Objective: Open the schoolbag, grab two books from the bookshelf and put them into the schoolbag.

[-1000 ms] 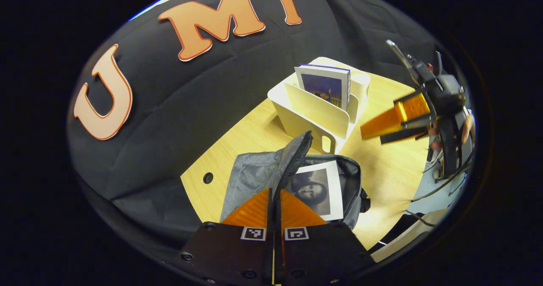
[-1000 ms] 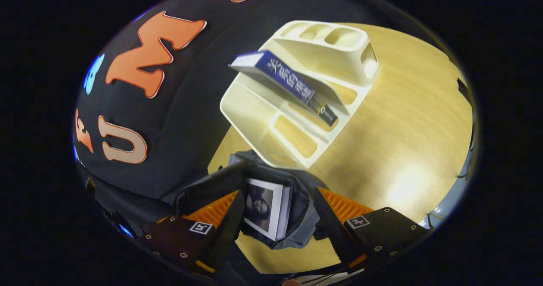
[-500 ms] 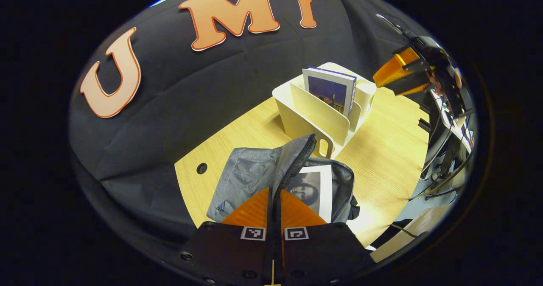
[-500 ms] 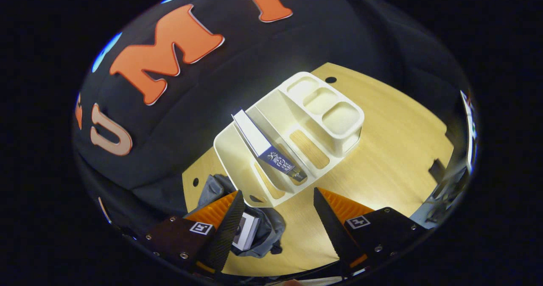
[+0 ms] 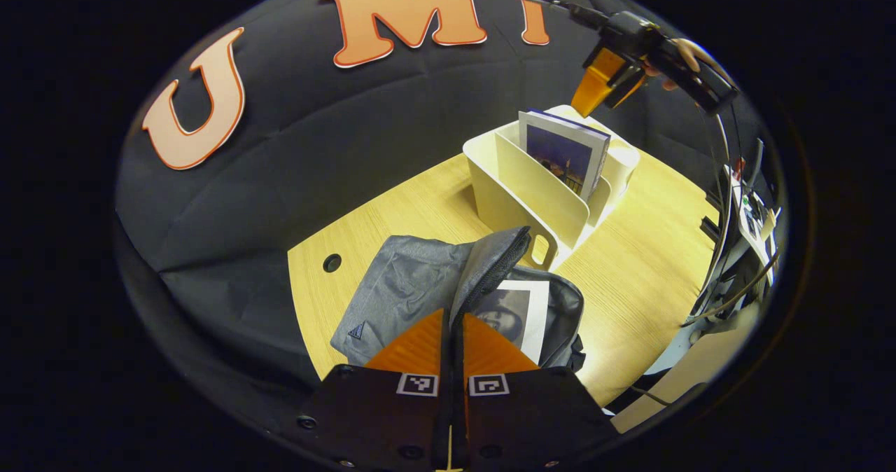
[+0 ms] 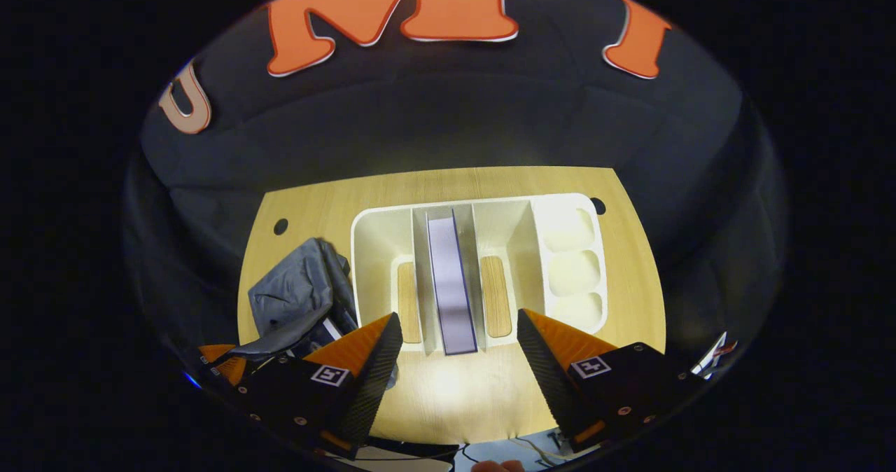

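Observation:
The grey schoolbag [image 5: 402,286] lies open on the wooden table, and a book with a black-and-white cover [image 5: 516,312] rests inside it. My left gripper [image 5: 453,316] is shut on the edge of the bag's raised flap [image 5: 493,258]. Behind the bag, a second book [image 5: 565,155] stands upright in a slot of the cream bookshelf [image 5: 521,202]. My right gripper [image 6: 456,318] is open, looking straight down on this book's top edge [image 6: 451,283], a finger to each side. In the left gripper view the right gripper [image 5: 603,85] hovers above the bookshelf, held by a hand [image 5: 689,52].
The bookshelf [image 6: 371,220] has three small cups [image 6: 570,265] at its right end. The schoolbag [image 6: 290,290] sits just left of it. The table [image 5: 630,283] has round holes [image 5: 332,262] near its back edge. Cables and equipment [image 5: 742,213] hang beyond its right edge.
My right gripper rose from over the bag and swung above the bookshelf, now centred over the standing book, still open. The left gripper kept hold of the flap.

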`<control>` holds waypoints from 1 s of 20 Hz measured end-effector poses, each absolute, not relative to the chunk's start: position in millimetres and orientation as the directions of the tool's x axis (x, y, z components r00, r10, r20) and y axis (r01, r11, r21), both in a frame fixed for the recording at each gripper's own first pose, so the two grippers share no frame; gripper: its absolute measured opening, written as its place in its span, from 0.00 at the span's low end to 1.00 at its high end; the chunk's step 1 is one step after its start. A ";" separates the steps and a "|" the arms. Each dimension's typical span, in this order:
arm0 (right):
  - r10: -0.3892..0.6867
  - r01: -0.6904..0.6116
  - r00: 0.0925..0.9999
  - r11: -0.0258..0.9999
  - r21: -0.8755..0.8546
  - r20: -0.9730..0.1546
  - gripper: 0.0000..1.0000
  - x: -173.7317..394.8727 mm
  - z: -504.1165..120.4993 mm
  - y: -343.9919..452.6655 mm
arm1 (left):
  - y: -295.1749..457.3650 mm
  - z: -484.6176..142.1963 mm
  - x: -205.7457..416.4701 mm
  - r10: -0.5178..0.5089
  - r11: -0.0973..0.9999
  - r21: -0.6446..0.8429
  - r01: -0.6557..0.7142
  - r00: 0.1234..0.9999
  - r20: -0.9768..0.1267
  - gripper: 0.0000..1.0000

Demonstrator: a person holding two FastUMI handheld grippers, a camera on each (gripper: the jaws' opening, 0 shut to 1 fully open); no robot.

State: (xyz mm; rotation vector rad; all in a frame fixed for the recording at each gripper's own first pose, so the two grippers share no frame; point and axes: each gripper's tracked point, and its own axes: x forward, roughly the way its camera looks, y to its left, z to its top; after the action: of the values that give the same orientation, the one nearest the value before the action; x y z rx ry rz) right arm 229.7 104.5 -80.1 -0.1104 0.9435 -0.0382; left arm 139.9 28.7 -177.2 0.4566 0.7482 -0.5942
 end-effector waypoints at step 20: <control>-0.098 -0.033 0.403 0.992 -0.121 -0.910 0.32 285.9 -157.7 98.4 | 33.5 -192.6 157.5 -0.255 0.787 0.165 0.595 0.557 -0.791 0.02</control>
State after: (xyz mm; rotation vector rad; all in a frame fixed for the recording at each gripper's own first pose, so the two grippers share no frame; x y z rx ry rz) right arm 285.9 98.4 -157.7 -0.1269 1.1565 -0.0413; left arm 157.5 33.5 -192.6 0.4460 0.8408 -0.5215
